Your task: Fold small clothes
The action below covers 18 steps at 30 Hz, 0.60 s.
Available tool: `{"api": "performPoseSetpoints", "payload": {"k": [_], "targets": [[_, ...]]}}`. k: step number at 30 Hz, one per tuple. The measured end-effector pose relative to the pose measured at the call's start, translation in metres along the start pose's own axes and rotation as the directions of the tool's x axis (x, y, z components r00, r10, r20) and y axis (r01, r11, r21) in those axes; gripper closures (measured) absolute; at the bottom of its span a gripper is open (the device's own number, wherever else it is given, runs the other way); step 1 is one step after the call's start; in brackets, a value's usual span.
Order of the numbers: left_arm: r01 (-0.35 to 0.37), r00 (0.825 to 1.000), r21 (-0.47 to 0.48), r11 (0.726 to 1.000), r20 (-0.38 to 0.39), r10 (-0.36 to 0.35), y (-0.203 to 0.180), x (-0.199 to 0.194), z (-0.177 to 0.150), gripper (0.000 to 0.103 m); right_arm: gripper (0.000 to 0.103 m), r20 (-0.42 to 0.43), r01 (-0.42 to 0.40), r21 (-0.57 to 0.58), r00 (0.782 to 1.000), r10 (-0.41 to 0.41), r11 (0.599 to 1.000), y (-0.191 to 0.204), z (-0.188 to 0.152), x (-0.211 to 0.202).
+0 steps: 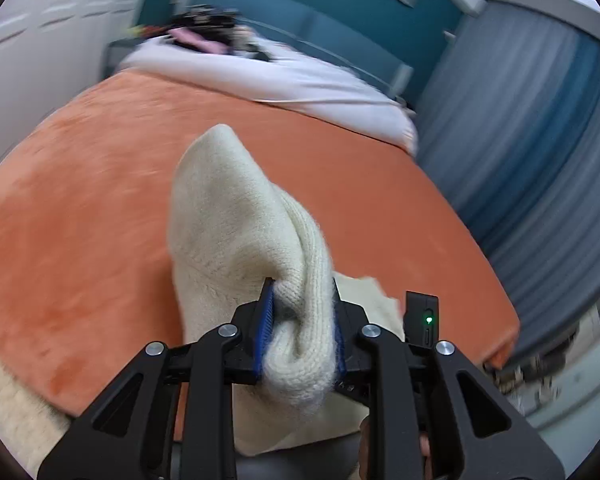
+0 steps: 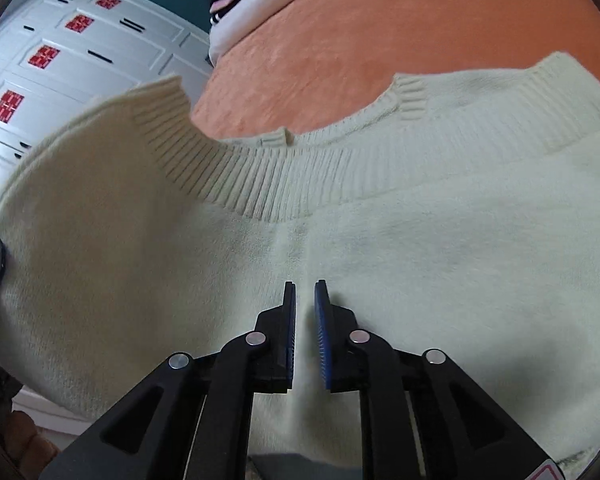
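Observation:
A cream knitted sweater lies on an orange bedspread. In the left wrist view, my left gripper is shut on a thick bunched fold of it, and the lifted knit stands up in a peak ahead of the fingers. In the right wrist view the sweater spreads flat under my right gripper, its ribbed band curving across the middle. The right jaws stand a narrow gap apart just over the knit, and no fabric is pinched between the blue pads.
A white duvet and a pile of dark and pink clothes lie at the far end of the bed. Blue curtains hang to the right. White cabinet doors with red stickers stand beyond the bed's left edge.

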<state>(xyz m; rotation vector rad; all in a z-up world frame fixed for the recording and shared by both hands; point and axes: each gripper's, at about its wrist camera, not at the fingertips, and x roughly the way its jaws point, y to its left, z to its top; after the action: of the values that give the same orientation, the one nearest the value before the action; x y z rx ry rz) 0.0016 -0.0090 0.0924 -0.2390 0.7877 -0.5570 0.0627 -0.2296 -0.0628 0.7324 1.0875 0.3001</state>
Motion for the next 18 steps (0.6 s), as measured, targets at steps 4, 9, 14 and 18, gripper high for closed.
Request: {"api": "performPoseSetpoints", "payload": {"k": [4,9,14,18], "targets": [[0.118,0.984,0.107,0.987,-0.149,-0.102,-0.053,0.063,-0.03,0.08,0.076,0.103,0.002,0.075,0.995,-0.009,0.997,-0.043,-0.013,-0.068],[0.087,0.936,0.162,0.983,-0.35,-0.025,-0.066,0.133,-0.088,0.071,0.07,0.168,0.031,0.21,0.984,-0.067,0.977,-0.099,-0.038,-0.12],[0.054,0.968,0.202,0.978,-0.252,-0.001,-0.05,0.085,-0.091,0.016,0.023,0.219,-0.062,0.208,0.976,0.015,0.976,-0.096,-0.047,-0.138],[-0.053,0.962,0.254,0.966,-0.246,0.118,-0.021,0.064,-0.095,0.011,0.02,0.151,-0.108,0.222,0.986,0.075,0.969,-0.09,-0.034,-0.111]]}}
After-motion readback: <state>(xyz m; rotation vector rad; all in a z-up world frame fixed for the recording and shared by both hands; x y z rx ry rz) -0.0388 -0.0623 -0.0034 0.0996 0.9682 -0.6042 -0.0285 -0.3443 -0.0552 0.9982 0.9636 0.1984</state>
